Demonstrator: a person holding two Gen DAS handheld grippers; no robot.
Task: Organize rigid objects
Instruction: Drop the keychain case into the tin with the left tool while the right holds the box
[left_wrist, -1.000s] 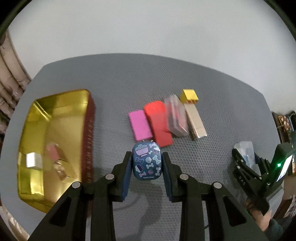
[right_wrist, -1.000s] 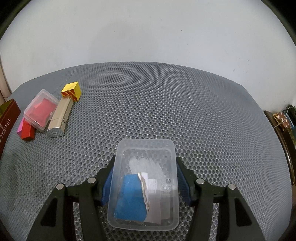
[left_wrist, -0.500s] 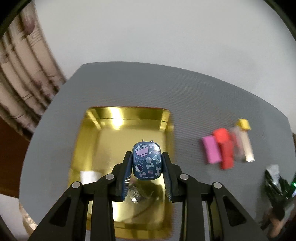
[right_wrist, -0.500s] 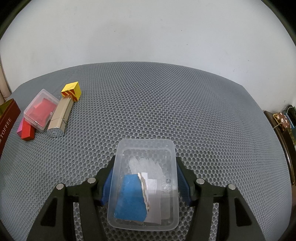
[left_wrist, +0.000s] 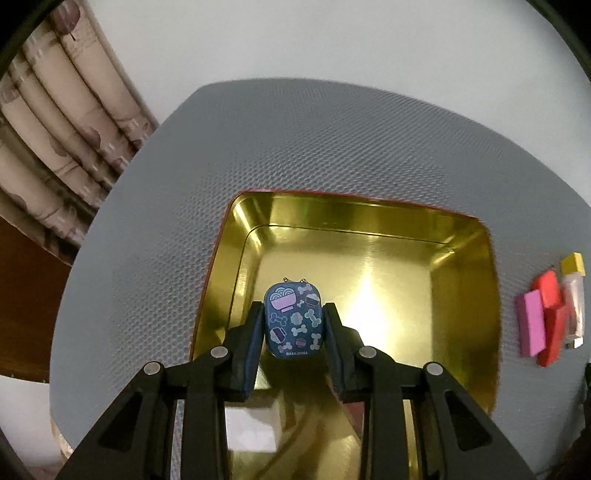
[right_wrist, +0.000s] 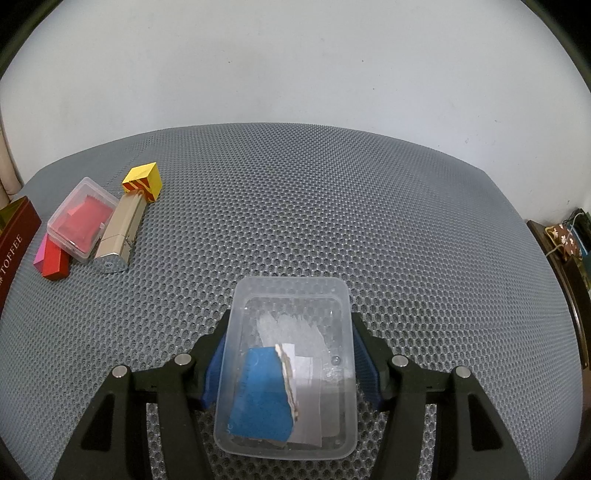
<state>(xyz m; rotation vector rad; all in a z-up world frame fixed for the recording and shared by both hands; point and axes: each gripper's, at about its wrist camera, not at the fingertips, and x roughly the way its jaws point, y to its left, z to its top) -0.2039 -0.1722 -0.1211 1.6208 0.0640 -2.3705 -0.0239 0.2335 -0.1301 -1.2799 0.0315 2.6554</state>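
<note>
**Left wrist view: blue tin held over gold tray; right tool clamped on clear tub**

Left wrist view shows the left tool (left_wrist: 294, 325) closed narrow on a small dark-blue rounded tin printed with bowls and bones (left_wrist: 293, 320). Both pads press its sides, and the tin stands upright between them, raised above the floor of a large gold-lined metal tray with a red outer rim (left_wrist: 461, 266). The tray sits on the grey honeycomb-mesh table (left_wrist: 295, 140). A pale block inside the tray, under the tool arms, is too blurred to identify. To the right of the tray, well apart from it, lies a tight cluster: a pink rectangular block (left_wrist: 532, 325), a red rectangular block (left_wrist: 550, 317), a pale gold bar (left_wrist: 574, 310) and a small yellow cube (left_wrist: 573, 263). A folded patterned curtain (left_wrist: 55, 140) hangs beyond the table at the left.

Right wrist view shows the right tool (right_wrist: 288, 362) standing fairly wide, its blue pads closed against the two long sides of a clear rectangular plastic tub with a torn blue-and-white label (right_wrist: 291, 369). Whether the tub rests on the mesh or is lifted off it cannot be told.

At far left in this view, a clear lidded box with red contents (right_wrist: 83, 219) rests partly on the red block, touching the gold bar; the yellow cube touches the bar's far end. The tray's dark red side wall reads "TOFFEE".
</note>
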